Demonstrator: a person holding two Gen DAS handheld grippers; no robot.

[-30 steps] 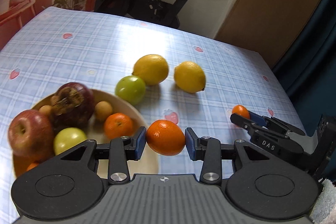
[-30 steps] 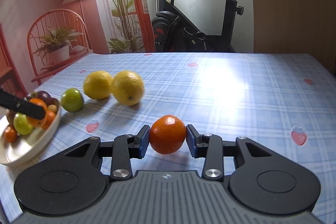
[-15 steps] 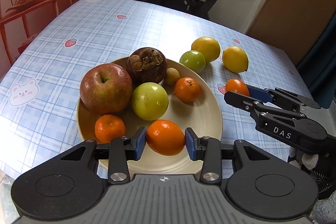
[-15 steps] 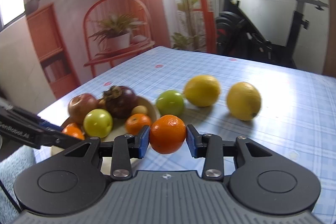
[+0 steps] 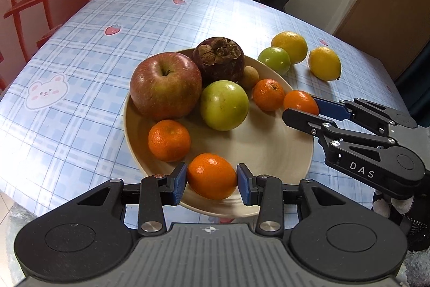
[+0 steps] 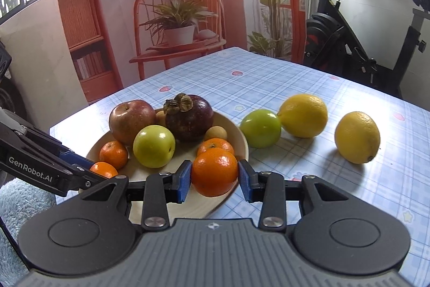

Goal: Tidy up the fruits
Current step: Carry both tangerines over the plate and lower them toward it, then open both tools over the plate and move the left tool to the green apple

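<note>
Blue-checked cloth covers the surface carrying a beige plate of fruit. Over its near rim, the left gripper clamps one mandarin; at the right edge the right gripper clamps another mandarin. Each should sink into a bare patch before its jaws part, so neither fruit rolls off.
</note>
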